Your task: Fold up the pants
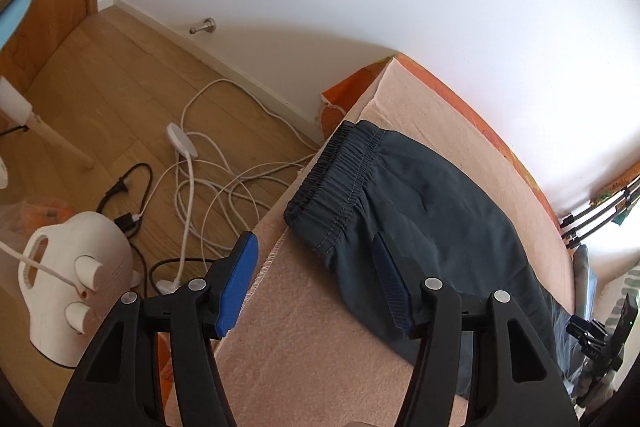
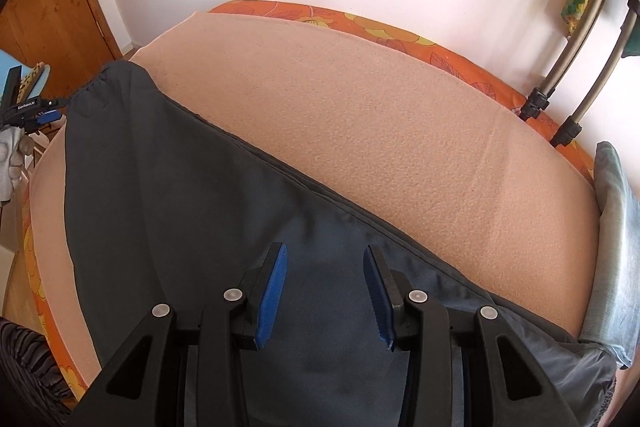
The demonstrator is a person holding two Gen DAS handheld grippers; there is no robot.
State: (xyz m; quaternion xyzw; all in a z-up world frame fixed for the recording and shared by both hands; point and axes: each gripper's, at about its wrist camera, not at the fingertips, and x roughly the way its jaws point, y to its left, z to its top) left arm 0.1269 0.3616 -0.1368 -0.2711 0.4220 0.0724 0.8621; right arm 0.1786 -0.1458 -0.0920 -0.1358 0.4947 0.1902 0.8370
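- Lying across a peach blanket (image 2: 360, 99) on a bed, the dark blue-grey pants (image 1: 432, 203) stretch from their elastic waistband (image 1: 340, 171) near one corner of the blanket down along its length.
- In the left wrist view the waistband sits close to the blanket's stitched edge, gathered and slightly curled, with the fabric below it lying mostly flat.
- The left hand-held gripper (image 1: 316, 287) hangs over the blanket edge just short of the waistband; its blue pads (image 1: 236, 287) stand well apart with nothing between them. One pad is out over the blanket's edge, the other over the pants fabric; whether that one touches the cloth cannot be told.
- The right hand-held gripper (image 2: 324, 295) points down over the leg part of the pants. Its jaws are parted, and the fabric seen between them lies flat, not pinched.
- In the right wrist view the pants run diagonally across the blanket, one long edge showing a seam fold.
- An orange patterned sheet (image 2: 400, 31) shows beyond the blanket along the white wall.
- A light blue-grey cloth (image 2: 616, 227) lies at the far end of the blanket, beside the pants.
- On the wooden floor (image 1: 120, 67) beside the bed lie tangled white cables (image 1: 224, 179) and a white appliance with two knobs (image 1: 72, 275).
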